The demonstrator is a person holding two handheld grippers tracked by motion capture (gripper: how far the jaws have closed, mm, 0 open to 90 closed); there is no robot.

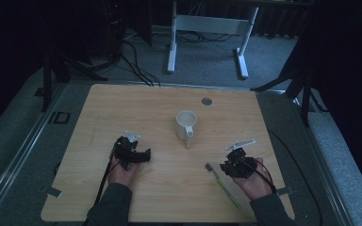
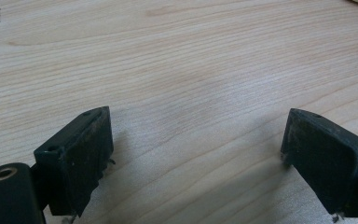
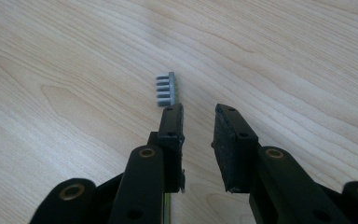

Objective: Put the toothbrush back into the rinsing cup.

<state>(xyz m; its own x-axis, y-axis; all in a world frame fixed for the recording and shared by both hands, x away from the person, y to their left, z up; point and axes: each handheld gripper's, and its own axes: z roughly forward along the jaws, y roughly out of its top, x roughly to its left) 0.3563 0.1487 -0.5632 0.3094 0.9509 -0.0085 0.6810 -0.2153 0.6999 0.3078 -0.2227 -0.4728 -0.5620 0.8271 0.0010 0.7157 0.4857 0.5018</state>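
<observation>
Wooden table [image 1: 122, 108]: pale grain, bearing a mug, a toothbrush and both grippers.
Toothbrush [image 1: 223, 184]: green handle with a grey bristle head, flat on the near right of the table, head pointing far-left; its near end runs toward the table's near edge.
Right gripper [image 1: 226, 167]: in the person's right hand, low over the table just right of the toothbrush head. In the right gripper view the jaws stand narrow with a bare gap between them; the bristle head [image 3: 167, 88] lies just beyond and outside the left jaw, and the handle passes under that jaw, not between the pads.
Left gripper [image 1: 143, 155]: in the left hand at the near left, jaws wide apart over bare wood, holding nothing.
Mug [image 1: 186, 125]: white, upright at mid table, handle toward the near side, well apart from both grippers.
</observation>
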